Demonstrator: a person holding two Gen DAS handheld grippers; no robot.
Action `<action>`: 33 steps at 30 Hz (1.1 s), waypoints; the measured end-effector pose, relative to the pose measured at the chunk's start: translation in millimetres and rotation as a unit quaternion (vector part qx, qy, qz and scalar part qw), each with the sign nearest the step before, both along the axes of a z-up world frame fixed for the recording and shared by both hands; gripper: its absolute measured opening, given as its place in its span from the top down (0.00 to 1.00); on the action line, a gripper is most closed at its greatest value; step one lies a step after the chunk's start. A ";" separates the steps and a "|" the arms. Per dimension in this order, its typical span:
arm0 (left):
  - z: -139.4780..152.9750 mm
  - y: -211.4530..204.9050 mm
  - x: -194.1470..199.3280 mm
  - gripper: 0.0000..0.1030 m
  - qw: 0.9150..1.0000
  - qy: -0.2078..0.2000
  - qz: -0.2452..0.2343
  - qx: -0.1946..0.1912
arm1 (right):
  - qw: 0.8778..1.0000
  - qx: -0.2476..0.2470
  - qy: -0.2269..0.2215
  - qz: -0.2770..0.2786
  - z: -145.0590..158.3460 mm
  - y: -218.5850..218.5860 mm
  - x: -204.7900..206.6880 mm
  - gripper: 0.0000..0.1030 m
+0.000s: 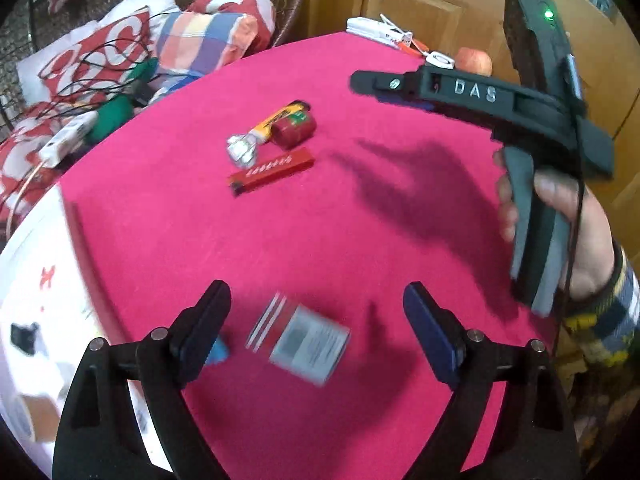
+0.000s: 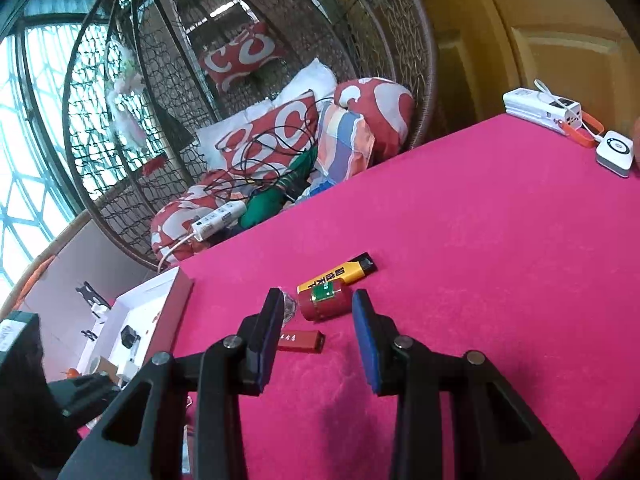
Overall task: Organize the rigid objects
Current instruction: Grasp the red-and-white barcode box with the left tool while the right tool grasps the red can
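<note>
Your left tool (image 1: 316,312) stood wide open over a blurred grey-and-red box (image 1: 298,338) on the magenta cloth bench (image 1: 360,240). Your right tool (image 2: 316,320) was narrowly parted, empty, near a red cylinder (image 2: 324,300), yellow lighter (image 2: 340,274) and flat red stick (image 2: 302,341).

bright daylight from the window (image 2: 24,128), tool shadow across the pink table (image 1: 400,184), small box (image 1: 300,340) motion-blurred, fisheye-warped dark corners

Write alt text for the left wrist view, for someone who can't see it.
The open left gripper hovers over a blurred small box on a pink tablecloth. Farther off lie a red cylinder, yellow lighter and red stick; a hand holds the right gripper.
</note>
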State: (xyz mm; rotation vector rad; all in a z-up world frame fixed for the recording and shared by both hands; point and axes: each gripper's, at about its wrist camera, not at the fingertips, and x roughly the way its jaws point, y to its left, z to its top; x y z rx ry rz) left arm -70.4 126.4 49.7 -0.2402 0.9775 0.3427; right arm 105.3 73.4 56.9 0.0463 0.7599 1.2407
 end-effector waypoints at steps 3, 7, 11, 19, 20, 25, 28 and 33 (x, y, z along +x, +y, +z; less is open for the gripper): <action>-8.3 -3.6 -9.5 0.14 1.000 0.014 -0.001 0.009 | 1.000 0.004 0.009 -0.001 -2.6 -4.2 0.9 0.73; -26.0 7.6 -4.7 0.14 1.000 0.024 0.011 -0.001 | 1.000 0.004 0.016 0.008 -3.8 -8.2 -0.8 0.78; -39.6 8.0 7.4 0.14 0.999 0.042 -0.002 0.014 | 1.000 0.003 0.023 0.005 -5.2 -12.5 3.2 0.79; -43.9 -0.7 10.8 0.43 0.999 0.035 -0.021 0.019 | 0.998 -0.051 0.024 -0.002 -20.1 14.0 16.1 0.59; -43.2 -0.6 10.0 0.45 0.999 0.033 -0.019 0.020 | 0.998 -0.064 0.009 0.001 -20.9 24.6 14.0 0.53; -42.8 -2.6 6.7 0.46 1.000 0.021 -0.007 0.015 | 0.992 -0.113 -0.050 0.026 -26.9 73.0 2.3 0.53; -38.8 -3.5 7.0 0.46 1.000 0.012 -0.004 0.013 | 0.988 -0.129 -0.066 0.048 -36.8 93.6 -4.8 0.53; -20.3 -9.1 1.7 0.46 1.000 -0.019 0.001 0.013 | 0.984 -0.140 -0.092 0.055 -35.7 95.4 -12.1 0.55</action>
